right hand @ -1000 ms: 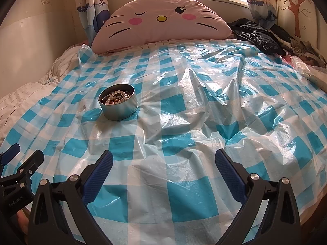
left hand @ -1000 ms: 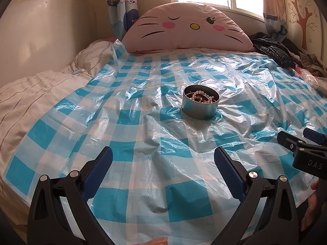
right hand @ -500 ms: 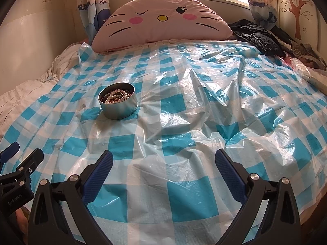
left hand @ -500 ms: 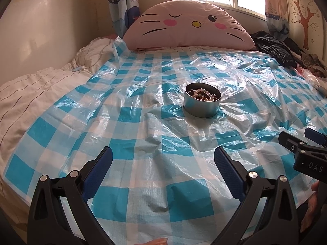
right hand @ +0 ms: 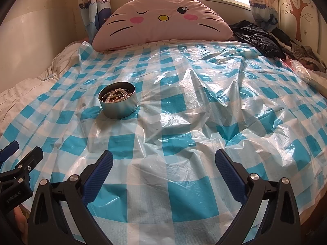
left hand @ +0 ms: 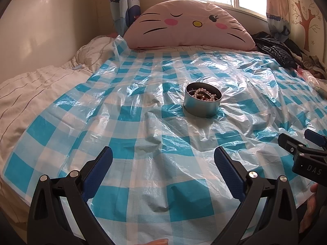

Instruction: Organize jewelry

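Left gripper (left hand: 163, 159) hovering with fingers spread wide, holding nothing, right gripper (right hand: 164, 160) likewise gaping empty, round tin (right hand: 118, 104) of beaded jewelry (right hand: 116, 96) sitting untouched on checked plastic sheet (right hand: 184, 126)

Beads (left hand: 203, 95) in tin (left hand: 201, 107) on sheet (left hand: 143, 134), pillow (left hand: 190, 26) behind.

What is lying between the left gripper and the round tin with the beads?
Only wrinkled checked plastic sheet lies between the open left gripper and the tin; the left wrist view shows no object there.
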